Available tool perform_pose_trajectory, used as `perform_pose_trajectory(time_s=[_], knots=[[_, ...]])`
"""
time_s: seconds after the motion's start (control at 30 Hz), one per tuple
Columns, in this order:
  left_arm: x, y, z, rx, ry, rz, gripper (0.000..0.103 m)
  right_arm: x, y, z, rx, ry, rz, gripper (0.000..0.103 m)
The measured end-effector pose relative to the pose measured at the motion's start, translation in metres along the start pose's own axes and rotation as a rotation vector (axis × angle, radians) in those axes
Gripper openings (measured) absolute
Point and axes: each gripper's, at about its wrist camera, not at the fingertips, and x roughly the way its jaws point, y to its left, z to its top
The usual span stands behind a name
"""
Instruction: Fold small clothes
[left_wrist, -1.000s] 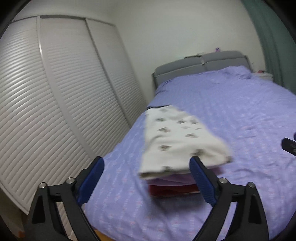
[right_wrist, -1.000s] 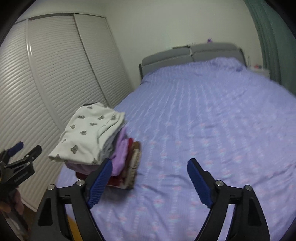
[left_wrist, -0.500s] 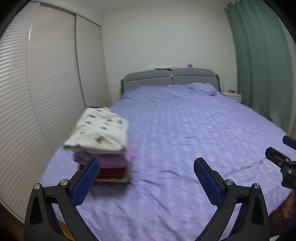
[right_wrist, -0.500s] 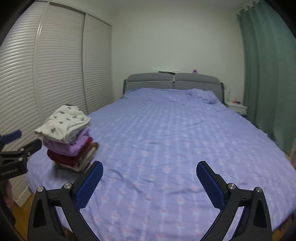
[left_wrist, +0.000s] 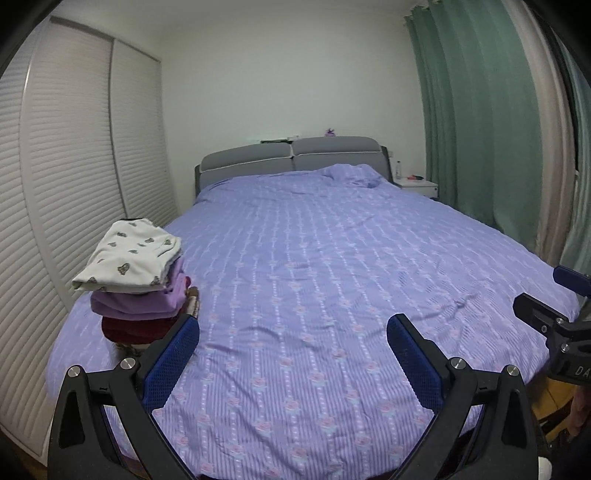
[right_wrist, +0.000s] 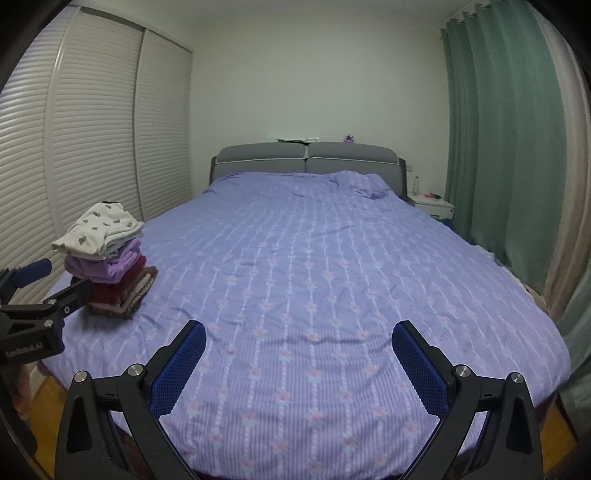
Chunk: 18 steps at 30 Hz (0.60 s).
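Hovering off the foot of the bed (left_wrist: 332, 258), we find the stack of folded clothes (left_wrist: 140, 284) at its front-left corner, ahead-left of our left gripper (left_wrist: 293, 336), the nearer one, jaws wide and empty. Cream printed top over purple, dark red and knit layers, squared. Our right gripper (right_wrist: 298, 341), jaws just opened wide with nothing between, faces bare purple bedspread.

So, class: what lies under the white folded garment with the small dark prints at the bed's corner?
Under the white printed garment lie folded lilac clothes, then dark red ones. A brownish piece sits lowest; anything beneath is covered.
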Motion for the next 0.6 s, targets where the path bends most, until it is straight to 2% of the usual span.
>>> perform_pose_trajectory(time_s=[0.33,0.6], knots=[[-0.013,-0.023,-0.012,0.054,-0.008,-0.027,0.103,-0.023,-0.017,-0.021,0.024,-0.010,-0.029,0.102],[-0.019,-0.027,-0.014,0.041,0.004,-0.061,0.103,-0.031,-0.024,-0.030,0.043,-0.012,-0.032,0.102]])
